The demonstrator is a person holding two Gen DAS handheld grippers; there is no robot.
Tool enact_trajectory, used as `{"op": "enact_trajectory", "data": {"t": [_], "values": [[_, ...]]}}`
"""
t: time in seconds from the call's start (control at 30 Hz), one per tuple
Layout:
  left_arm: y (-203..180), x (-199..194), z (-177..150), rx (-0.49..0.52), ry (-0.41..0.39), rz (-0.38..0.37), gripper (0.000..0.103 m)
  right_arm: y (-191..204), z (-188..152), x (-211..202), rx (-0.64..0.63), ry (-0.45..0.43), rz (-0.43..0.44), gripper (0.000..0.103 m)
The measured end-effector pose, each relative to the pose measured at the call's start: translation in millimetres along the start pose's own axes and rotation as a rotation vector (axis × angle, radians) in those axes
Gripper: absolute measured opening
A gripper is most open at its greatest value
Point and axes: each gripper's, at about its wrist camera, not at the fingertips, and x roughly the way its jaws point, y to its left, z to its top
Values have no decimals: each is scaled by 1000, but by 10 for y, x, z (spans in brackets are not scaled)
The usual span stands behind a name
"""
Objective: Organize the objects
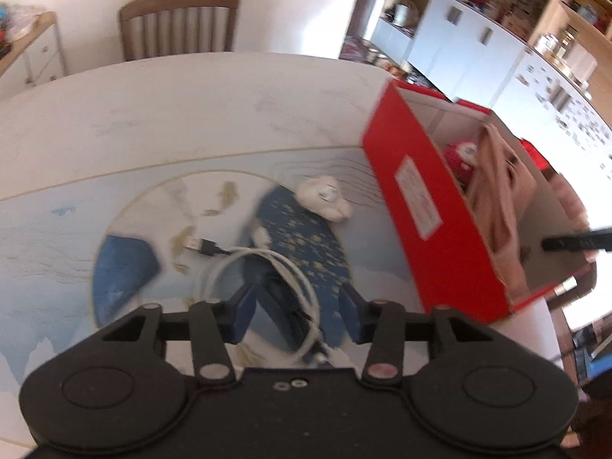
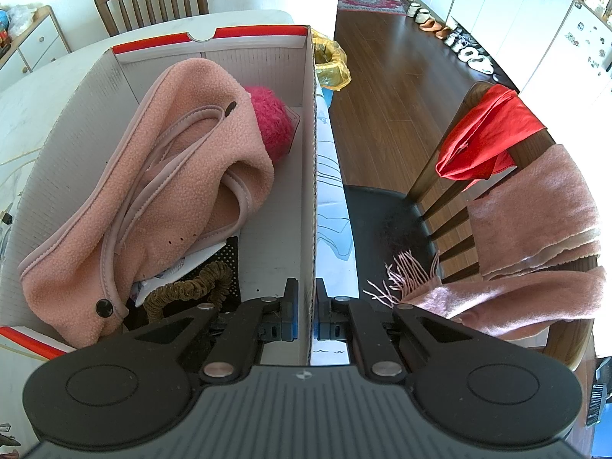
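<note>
My left gripper [image 1: 298, 313] hangs open just above the table mat. Between its blue pads lie a coiled white cable [image 1: 244, 258] with a black USB plug [image 1: 201, 245] and a dark blue starry cloth [image 1: 306, 229]; I see no pad pressing on either. A small white soft thing [image 1: 325, 199] rests at the cloth's far end. The red cardboard box [image 1: 417, 206] stands to the right. My right gripper [image 2: 306, 313] is shut on the box's right wall [image 2: 311, 191]. Inside the box are a pink fleece bag [image 2: 183, 160], a magenta fluffy item [image 2: 271, 118] and a brown scrunchie [image 2: 191, 287].
The pale blue printed mat [image 1: 57, 237] covers the near part of the white table [image 1: 153, 107]. A wooden chair [image 1: 178, 23] stands behind the table. To the box's right is another chair with a red cloth [image 2: 485, 134] and a pink scarf [image 2: 535, 210], and a yellow-lined bin [image 2: 331, 65] beyond.
</note>
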Motion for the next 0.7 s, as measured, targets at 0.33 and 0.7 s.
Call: {"op": "enact_trajectory", "data": {"t": [0.33,0.7], "values": [[-502,278,-299,115,69,-56,36,7,12,1,-4,1,-1,6],[-548,499,-337,123,64,40,36,10,19,-6,-9,0,5,7]]}}
